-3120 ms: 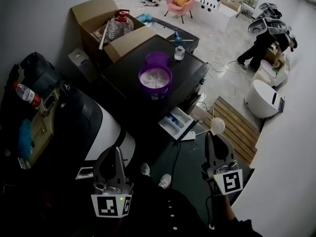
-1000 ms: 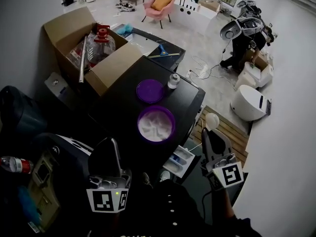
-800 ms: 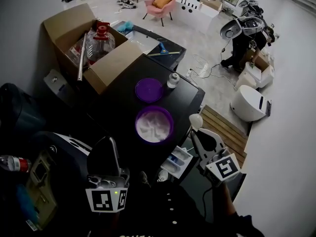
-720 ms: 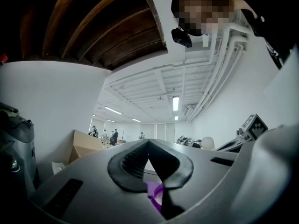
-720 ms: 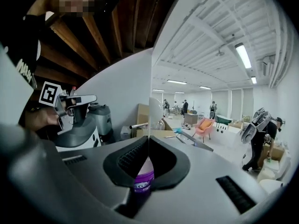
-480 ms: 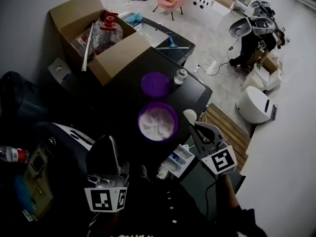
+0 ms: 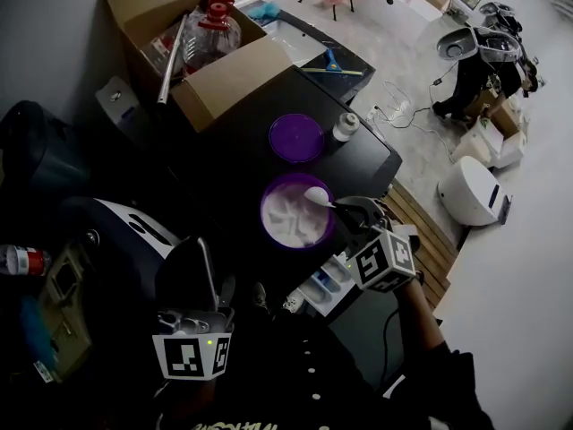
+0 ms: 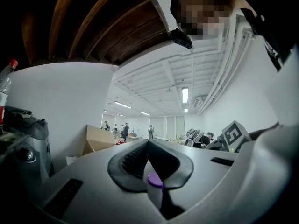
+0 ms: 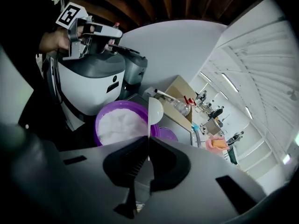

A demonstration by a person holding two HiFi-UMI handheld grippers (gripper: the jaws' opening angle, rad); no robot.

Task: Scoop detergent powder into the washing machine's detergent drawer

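A purple tub (image 7: 291, 227) of white powder stands open on the black washing machine top (image 7: 235, 141); the right gripper view also shows the tub (image 9: 122, 122). My right gripper (image 7: 347, 207) is shut on the handle of a white spoon (image 7: 316, 195), whose bowl hangs over the tub's right rim. In the right gripper view the spoon (image 9: 154, 109) stands edge-on beyond the closed right gripper (image 9: 148, 143). The detergent drawer (image 7: 328, 281) is pulled out below the tub. My left gripper (image 7: 201, 249) is held low at the left, shut and empty, and points upward (image 8: 148, 143).
The tub's purple lid (image 7: 296, 138) and a small white bottle (image 7: 345, 127) lie behind the tub. An open cardboard box (image 7: 210, 52) with a water jug stands at the back left. A white-and-black machine (image 7: 134, 231) sits at the left. A person (image 7: 474, 70) stands far right.
My right gripper has swung up and left from beside the drawer, carrying the spoon over the tub. The left gripper has stayed low at the left.
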